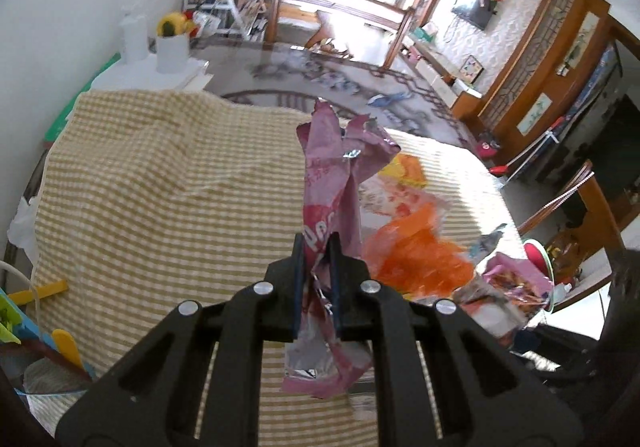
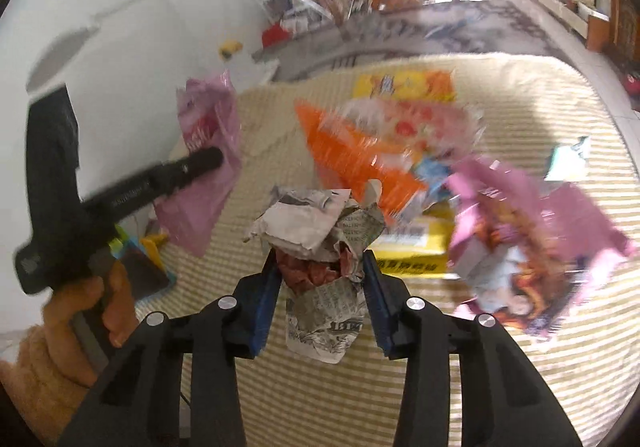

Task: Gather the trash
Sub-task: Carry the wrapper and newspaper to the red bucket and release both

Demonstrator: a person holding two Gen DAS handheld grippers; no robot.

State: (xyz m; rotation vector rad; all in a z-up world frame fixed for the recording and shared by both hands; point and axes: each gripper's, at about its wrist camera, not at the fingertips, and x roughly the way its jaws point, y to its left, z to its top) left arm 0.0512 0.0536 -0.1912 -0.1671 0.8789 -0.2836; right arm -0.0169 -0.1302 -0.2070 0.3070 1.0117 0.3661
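My left gripper point(image 1: 317, 243) is shut on a crumpled pink snack wrapper point(image 1: 332, 167) and holds it above the checked tablecloth point(image 1: 160, 175). In the right wrist view the left gripper point(image 2: 212, 159) shows at the left with the same pink wrapper point(image 2: 208, 151) hanging from it. My right gripper point(image 2: 320, 259) is shut on a crumpled newspaper ball point(image 2: 320, 227) held above the cloth. More trash lies on the table: an orange wrapper point(image 2: 348, 155), a yellow box point(image 2: 412, 251) and a purple crumpled wrapper point(image 2: 520, 247).
The tablecloth point(image 2: 520, 95) covers a round table. A white cup with a yellow toy point(image 1: 172, 43) stands at the far left. Colourful items point(image 1: 24, 323) lie at the table's left edge. A red bin point(image 1: 538, 259) stands beyond the right edge.
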